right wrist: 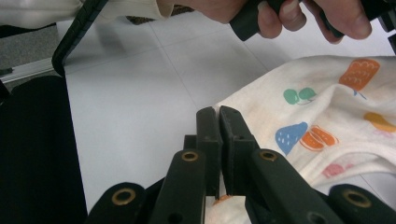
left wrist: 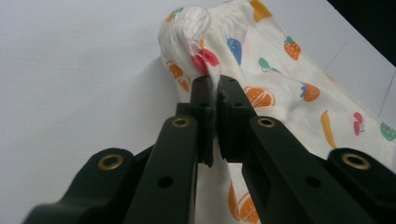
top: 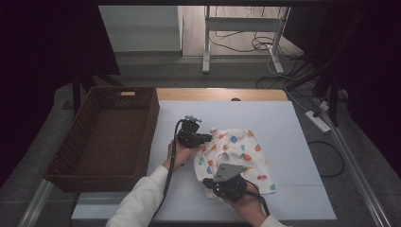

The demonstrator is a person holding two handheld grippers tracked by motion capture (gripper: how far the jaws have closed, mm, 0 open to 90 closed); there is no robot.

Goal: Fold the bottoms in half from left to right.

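Note:
A small white garment with coloured fruit prints [top: 241, 153] lies on the white table. My left gripper [top: 206, 138] is at its far-left corner, shut on the gathered waistband; in the left gripper view the bunched cloth [left wrist: 196, 37] rises from between the closed jaws of the gripper [left wrist: 214, 88]. My right gripper [top: 210, 185] is at the garment's near-left corner. In the right gripper view that gripper [right wrist: 217, 114] is shut on the cloth's edge [right wrist: 233, 103], and the garment [right wrist: 327, 116] spreads off to the right.
A dark wicker basket [top: 75, 137], with nothing in it, stands at the table's left side. The white tabletop [top: 283, 118] extends right and behind the garment. Cables trail from both grippers. In the right gripper view the other hand [right wrist: 299, 16] grips its handle at the top.

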